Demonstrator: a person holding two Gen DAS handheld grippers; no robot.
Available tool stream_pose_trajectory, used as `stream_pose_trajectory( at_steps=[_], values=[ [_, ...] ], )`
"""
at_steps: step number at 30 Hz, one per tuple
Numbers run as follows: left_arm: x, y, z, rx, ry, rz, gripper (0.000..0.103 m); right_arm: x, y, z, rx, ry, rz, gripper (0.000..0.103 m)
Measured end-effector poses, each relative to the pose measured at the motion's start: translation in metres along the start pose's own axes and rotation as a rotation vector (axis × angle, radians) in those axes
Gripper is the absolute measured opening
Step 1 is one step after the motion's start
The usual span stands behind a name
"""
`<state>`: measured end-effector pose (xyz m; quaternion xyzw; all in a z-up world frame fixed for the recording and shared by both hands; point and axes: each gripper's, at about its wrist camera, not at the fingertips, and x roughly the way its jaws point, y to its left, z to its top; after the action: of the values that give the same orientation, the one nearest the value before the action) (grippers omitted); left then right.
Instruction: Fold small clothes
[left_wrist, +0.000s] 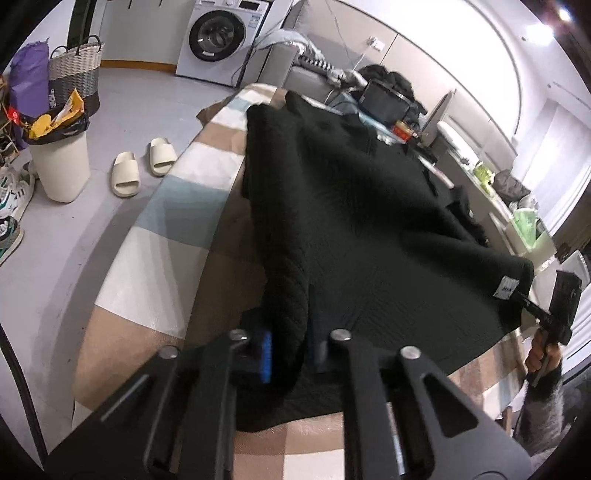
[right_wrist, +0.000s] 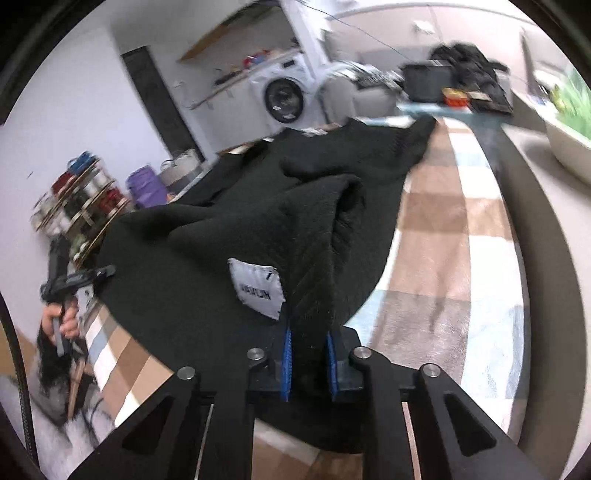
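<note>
Black knit garment (left_wrist: 354, 221) with white label (right_wrist: 256, 291) — spread on checked cloth (left_wrist: 177, 206). Left gripper (left_wrist: 291, 354) clamped on near hem; right gripper (right_wrist: 310, 362) clamped on hem beside label.

Your right gripper (right_wrist: 309, 363) pinches a raised fold of the black knit garment (right_wrist: 229, 236) between its blue pads (right_wrist: 286, 363), the cloth bunched upward just above the jaws. A white label (right_wrist: 256, 291) sits on the fabric just left of the pinch. The garment lies spread across a checked tablecloth (right_wrist: 443, 236) of brown, white and pale blue squares. At far left, your left hand (right_wrist: 61, 321) grips the left gripper (right_wrist: 105, 271), its tip at the garment's edge. Behind, blurred, stand a white washing machine (right_wrist: 284, 96), a purple bag (right_wrist: 146, 184) and a rack of spools (right_wrist: 79, 199).
</note>
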<state>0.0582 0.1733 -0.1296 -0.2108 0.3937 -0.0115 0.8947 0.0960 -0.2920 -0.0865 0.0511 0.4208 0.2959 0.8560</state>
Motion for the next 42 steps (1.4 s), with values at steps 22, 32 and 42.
stream_pose_trajectory(
  at_steps=[22,32,42],
  values=[
    [-0.093,-0.002,0.061,-0.034,-0.239,-0.148,0.005,-0.074,0.013,0.016,0.212,-0.355,0.348,0.009],
    [-0.050,0.010,-0.006,0.002,0.028,0.020,0.027,-0.073,0.015,-0.002,0.203,-0.277,0.266,0.010],
    [-0.033,0.009,-0.047,0.041,0.138,0.114,0.040,-0.062,0.019,-0.013,0.205,-0.233,0.258,0.010]
  ],
)
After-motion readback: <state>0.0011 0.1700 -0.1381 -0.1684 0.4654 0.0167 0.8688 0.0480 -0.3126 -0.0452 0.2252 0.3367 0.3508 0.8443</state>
